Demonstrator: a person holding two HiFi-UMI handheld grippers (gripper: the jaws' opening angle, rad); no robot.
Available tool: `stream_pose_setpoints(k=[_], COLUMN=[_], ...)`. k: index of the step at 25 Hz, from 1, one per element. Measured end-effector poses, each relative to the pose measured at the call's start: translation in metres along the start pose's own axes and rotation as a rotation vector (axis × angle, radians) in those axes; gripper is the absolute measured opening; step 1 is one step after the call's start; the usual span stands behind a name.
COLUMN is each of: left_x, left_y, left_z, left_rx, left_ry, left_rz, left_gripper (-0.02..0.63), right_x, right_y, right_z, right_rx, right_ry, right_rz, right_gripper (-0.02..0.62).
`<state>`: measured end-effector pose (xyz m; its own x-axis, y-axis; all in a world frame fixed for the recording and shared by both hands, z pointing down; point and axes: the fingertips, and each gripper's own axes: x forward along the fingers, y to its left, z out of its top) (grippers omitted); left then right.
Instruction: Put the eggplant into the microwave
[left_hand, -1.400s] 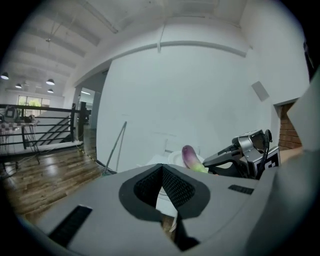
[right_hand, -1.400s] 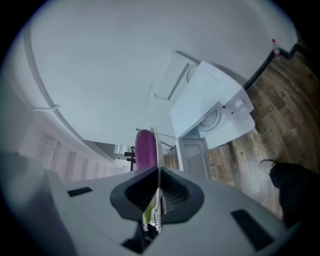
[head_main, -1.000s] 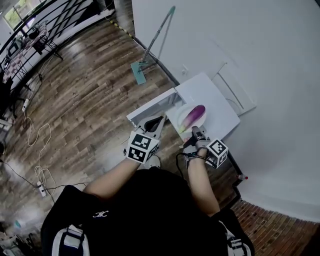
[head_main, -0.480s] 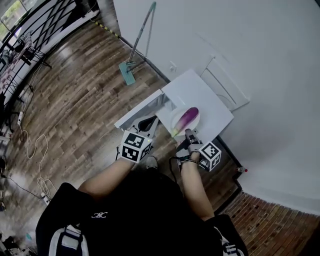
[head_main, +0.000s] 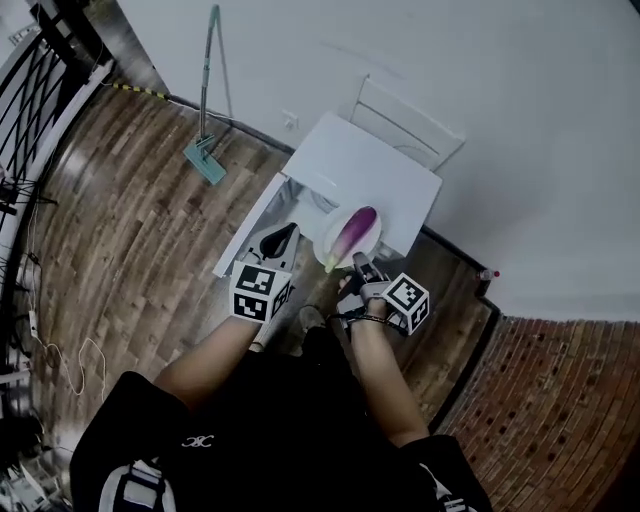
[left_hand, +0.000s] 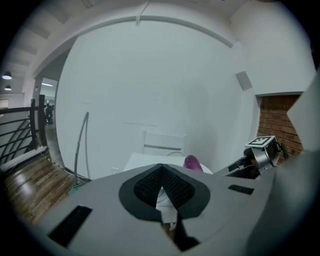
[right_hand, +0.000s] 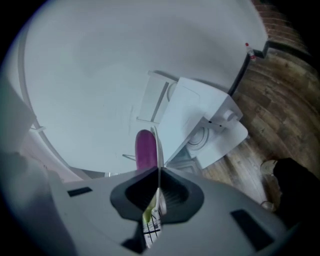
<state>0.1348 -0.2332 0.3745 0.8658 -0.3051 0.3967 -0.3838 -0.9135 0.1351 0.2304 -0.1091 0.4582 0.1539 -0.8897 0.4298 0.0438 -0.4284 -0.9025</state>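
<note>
Trouble could start with the eggplant. In the head view it lies loose on a plate over the open microwave and could roll off if the plate tips. The left gripper view shows jaws together, holding nothing. Only the right gripper view shows jaws clamped on the plate's rim.
</note>
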Motion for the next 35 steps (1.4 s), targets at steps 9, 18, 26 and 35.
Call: stream_pose_setpoints(k=[9,18,26,35], left_x=[-0.006,0.026,0.074,0.133], left_y=[-0.008,-0.004,0.024,0.061], left_z=[-0.057,-0.113,-0.181,-0.26], left_rx=[0.041,0.026,0.011,0.009], left_ry=[0.041,-0.01,-0.075,-0.19], left_rz=[-0.134,-0.133,-0.115,-0.074], left_gripper=[-0.002,-0.002,-0.002,-0.002], right_x=[-0.006,0.024,0.083,0.159], right_y=[-0.048,-0.109,-0.163,-0.234], right_z=[-0.05,-0.043,-0.026,-0.002], right_rx=[0.112,0.2,0.153,0.165], right_ry=[-0.12,-0.179,-0.217,-0.274], right_rz=[-0.031,0.029,0.053,0.102], right_gripper=[0.026,0.026,0.026,0.026])
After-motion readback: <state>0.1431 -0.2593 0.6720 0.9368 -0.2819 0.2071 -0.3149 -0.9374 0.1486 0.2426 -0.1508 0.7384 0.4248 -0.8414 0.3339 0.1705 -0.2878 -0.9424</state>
